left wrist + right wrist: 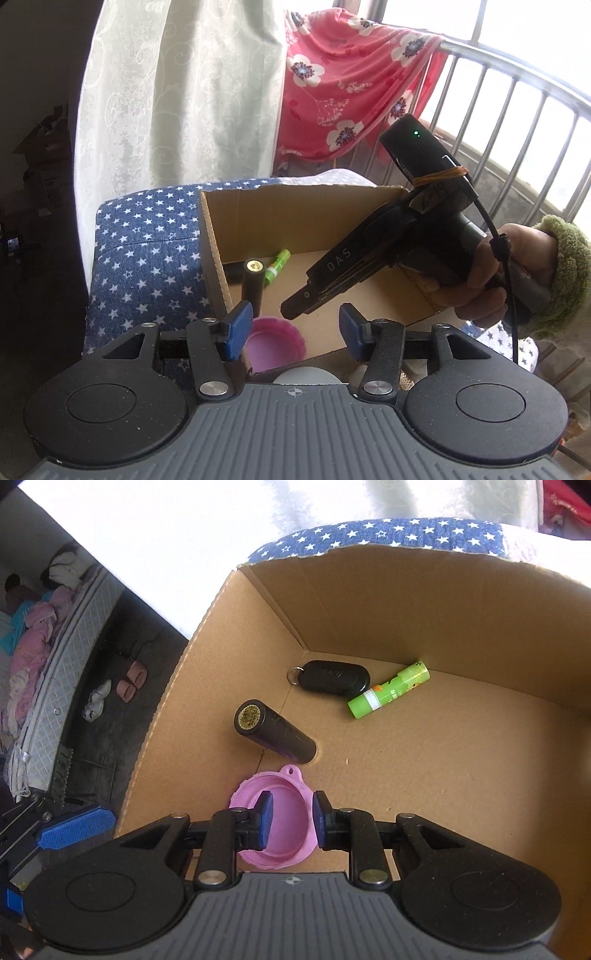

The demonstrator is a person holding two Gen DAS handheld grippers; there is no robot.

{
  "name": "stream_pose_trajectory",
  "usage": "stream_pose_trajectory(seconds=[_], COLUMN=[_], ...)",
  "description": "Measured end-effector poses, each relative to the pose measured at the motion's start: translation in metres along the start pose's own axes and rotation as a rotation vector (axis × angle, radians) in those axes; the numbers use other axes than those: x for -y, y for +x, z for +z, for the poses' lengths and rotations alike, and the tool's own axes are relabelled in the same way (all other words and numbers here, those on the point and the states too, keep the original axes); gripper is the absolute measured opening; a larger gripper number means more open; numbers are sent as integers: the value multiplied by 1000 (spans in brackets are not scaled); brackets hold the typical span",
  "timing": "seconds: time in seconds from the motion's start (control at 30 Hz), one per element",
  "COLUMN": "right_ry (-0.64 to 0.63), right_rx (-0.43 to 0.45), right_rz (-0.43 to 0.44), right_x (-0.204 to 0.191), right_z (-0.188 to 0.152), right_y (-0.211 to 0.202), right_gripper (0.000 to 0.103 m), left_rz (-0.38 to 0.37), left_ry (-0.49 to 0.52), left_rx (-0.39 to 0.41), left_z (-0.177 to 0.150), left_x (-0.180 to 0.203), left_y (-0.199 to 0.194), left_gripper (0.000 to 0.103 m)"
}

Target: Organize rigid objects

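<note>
Pink round plastic lid lies on the floor of our brown cardboard box; our right gripper seems clamped on its rim, our left gripper spread apart above it.

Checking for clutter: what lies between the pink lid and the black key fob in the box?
The black cylinder stands between the pink lid and the key fob, shown in the right wrist view.

the left gripper has black arms, blue pads, silver screws and a ribbed grey base. the right hand shows bare skin, a fuzzy green sleeve.
</note>
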State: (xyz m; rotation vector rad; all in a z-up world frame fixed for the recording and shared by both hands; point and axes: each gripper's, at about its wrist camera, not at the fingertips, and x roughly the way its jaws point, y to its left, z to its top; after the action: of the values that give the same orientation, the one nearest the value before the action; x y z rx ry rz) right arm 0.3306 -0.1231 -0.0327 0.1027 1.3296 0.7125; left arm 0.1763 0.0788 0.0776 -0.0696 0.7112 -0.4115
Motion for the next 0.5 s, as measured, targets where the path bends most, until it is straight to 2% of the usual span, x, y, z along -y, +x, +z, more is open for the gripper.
stream_pose_trajectory(seconds=[0.17,0.37,0.43,0.5], right_ry=[36,1,-26,-53], right_rx=[101,305,390,462], right_rz=[55,85,80,75], right_x=[6,-2,-7,-11], right_z=[-22,-80,-107,-133], right_y=[-50,-128,-150,-163], right_gripper=[25,28,41,47], left_rz=[-28,-53,-60,-70], left_ry=[-4,4,-9,-23], left_rx=[63,116,114,93], left_z=[-8,-31,-42,-56], left_x=[8,18,20,22], left_y=[-26,-56,-60,-60], left_gripper=[52,54,54,54])
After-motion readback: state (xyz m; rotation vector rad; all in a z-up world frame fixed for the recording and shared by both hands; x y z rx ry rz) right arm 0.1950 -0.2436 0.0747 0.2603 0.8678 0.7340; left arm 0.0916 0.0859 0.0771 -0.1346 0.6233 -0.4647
